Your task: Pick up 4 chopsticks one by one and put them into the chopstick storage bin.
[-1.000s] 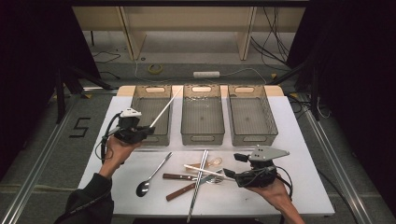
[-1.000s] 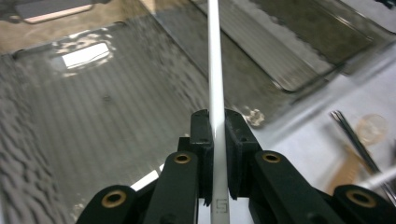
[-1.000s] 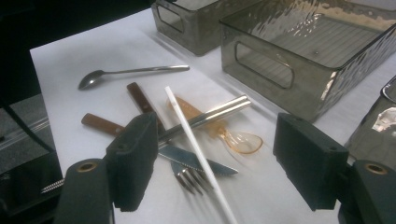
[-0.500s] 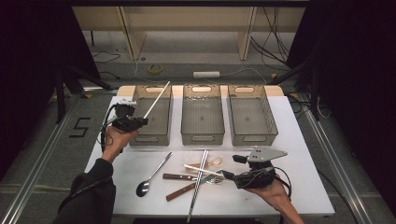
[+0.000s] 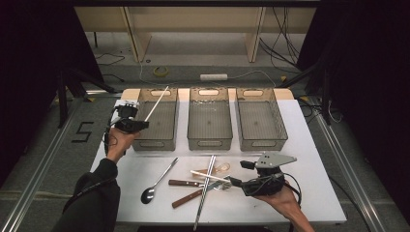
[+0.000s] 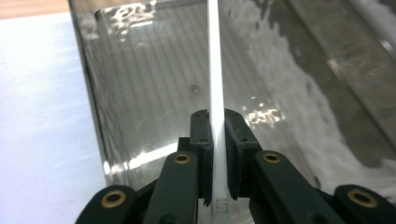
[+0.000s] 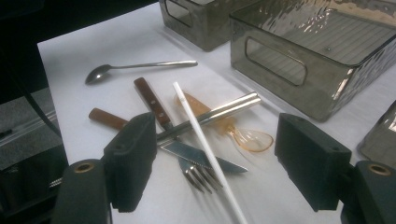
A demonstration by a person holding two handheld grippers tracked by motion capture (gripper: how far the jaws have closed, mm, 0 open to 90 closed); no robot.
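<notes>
The white table (image 5: 309,145) carries three clear bins in a row; the left bin (image 5: 159,121) lies directly ahead of and beneath the jaws of the left gripper (image 5: 138,124). That gripper is clamped narrow on a white chopstick (image 6: 215,70), which runs straight out between the pads and slants up over the bin's interior. The right gripper (image 7: 215,163) stands with jaws wide, nothing pressed; between and just ahead of them lies a second white chopstick (image 7: 205,149), crossing a fork (image 7: 198,177), a knife (image 7: 187,154) and metal chopsticks (image 7: 210,114). A spoon (image 7: 135,67) lies well off to the far side.

Risk, as judged: the held chopstick is gripped near one end, so it may pivot and strike the bin wall on release. The right jaws, closing as placed, may catch the fork tines together with the stick.
</notes>
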